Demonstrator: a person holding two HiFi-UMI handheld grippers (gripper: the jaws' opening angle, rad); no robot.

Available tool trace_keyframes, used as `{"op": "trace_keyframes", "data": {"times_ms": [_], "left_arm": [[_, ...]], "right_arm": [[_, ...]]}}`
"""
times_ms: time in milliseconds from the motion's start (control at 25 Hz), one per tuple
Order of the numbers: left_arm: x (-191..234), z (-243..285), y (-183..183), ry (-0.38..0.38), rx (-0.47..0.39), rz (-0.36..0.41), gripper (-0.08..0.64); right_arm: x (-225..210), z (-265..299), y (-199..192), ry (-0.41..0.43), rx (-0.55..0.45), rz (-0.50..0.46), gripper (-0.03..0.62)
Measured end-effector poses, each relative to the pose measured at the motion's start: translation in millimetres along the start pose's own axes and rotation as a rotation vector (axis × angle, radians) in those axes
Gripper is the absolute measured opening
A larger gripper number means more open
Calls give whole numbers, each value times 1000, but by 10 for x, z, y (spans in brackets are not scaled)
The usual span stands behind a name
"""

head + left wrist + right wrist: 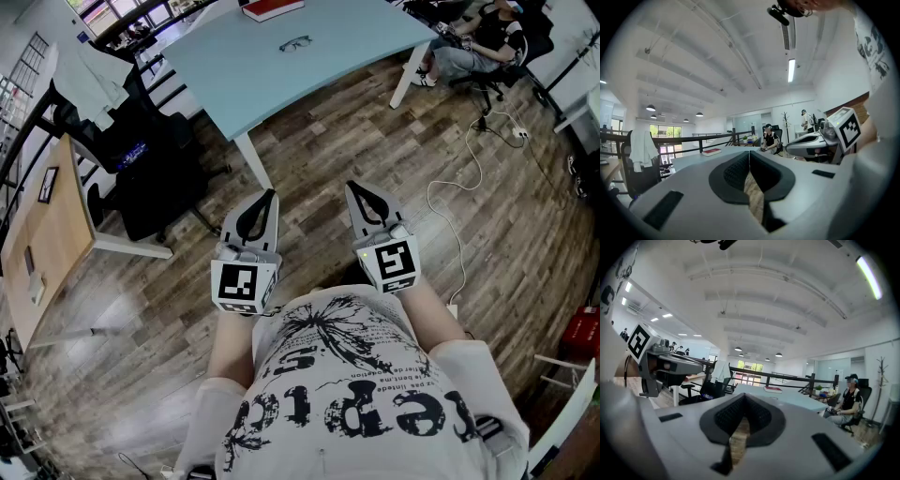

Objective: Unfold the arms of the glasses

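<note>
The dark-framed glasses (296, 43) lie on the pale blue table (234, 66), far ahead of both grippers. My left gripper (269, 196) and right gripper (352, 187) are held side by side close to the person's body, over the wooden floor and well short of the table. Both point towards the table, with their jaws closed together and nothing between them. In the left gripper view the left gripper (749, 153) has its pads meeting, with the right gripper's marker cube (846, 127) beside it. The right gripper (743, 397) shows the same in its own view.
A red book (272, 8) lies at the table's far edge. A black office chair (150, 159) and a wooden desk (47, 234) stand to the left. A person sits on a chair (473, 47) at the far right. A white cable (459, 202) runs across the floor.
</note>
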State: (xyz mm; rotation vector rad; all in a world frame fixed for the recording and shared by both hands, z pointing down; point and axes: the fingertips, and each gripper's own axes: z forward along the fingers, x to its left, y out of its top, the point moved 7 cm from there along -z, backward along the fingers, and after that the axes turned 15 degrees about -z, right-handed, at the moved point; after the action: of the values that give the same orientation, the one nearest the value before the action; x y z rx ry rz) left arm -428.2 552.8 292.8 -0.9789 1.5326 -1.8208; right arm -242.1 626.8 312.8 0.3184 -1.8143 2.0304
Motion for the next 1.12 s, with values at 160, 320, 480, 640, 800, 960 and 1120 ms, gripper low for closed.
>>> {"op": "trace_keyframes", "data": {"times_ms": [160, 320, 480, 640, 800, 960, 1120], "left_arm": [[2, 48, -19, -13, -5, -5, 20], [-3, 79, -23, -25, -13, -20, 20], [-21, 112, -43, -30, -17, -30, 20], [60, 140, -62, -30, -11, -43, 20], [181, 264, -99, -13, -2, -65, 20], [306, 505, -146, 22, 12, -74, 20], [419, 924, -162, 56, 9, -78, 20]], "right_arm": [[-36, 7, -43, -5, 8, 4, 8], [-46, 16, -66, 2, 19, -2, 8], [-69, 30, -113, -6, 36, 7, 9], [-74, 131, -151, -25, 48, 17, 10], [-136, 314, -227, -15, 57, 29, 10], [-292, 585, -362, 13, 66, 23, 10], [-586, 936, -525, 37, 41, 5, 10]]}}
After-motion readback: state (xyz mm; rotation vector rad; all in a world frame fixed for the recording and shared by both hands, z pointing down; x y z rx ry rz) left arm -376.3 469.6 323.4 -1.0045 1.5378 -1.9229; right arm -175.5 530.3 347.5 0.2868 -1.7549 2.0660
